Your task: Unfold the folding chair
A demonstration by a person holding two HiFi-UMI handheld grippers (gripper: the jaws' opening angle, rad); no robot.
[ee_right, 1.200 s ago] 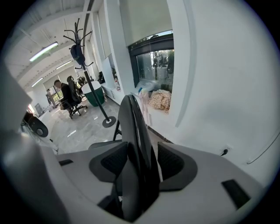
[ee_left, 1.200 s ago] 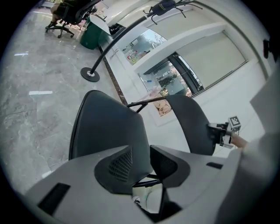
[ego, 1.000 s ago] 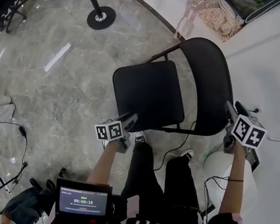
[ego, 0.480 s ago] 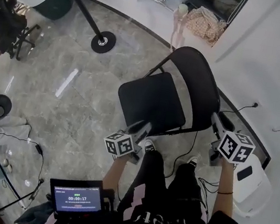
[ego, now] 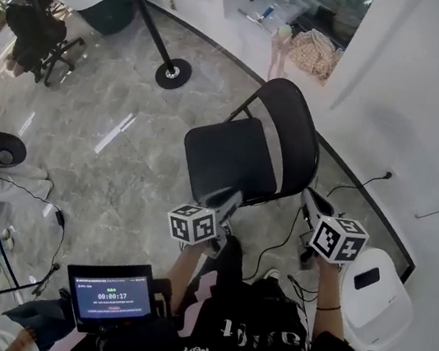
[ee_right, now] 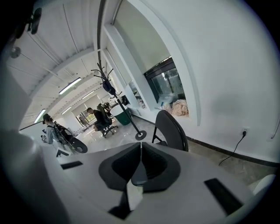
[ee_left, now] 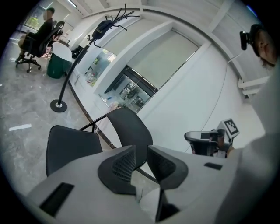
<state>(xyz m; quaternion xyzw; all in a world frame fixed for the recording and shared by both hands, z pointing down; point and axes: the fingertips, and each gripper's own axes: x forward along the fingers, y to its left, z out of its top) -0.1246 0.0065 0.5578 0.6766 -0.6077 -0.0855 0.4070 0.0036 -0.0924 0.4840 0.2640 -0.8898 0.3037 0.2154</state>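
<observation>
Folding chair (ego: 235, 158) unfolded, legs mostly hidden, left gripper (ego: 228, 202) ajar, closing, empty, right gripper (ego: 310, 198) just closed, empty

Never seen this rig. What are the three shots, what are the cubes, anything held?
No robot: a person holds a hand-held claw in each hand; the marker cubes are part of them. The head view looks down from the person's head; the other two cameras ride on the claws. The black folding chair stands opened on the marble floor ahead. The left claw is slightly open; its jaws have just been closing, with nothing between them. The right claw is shut and empty. Nothing is held.
</observation>
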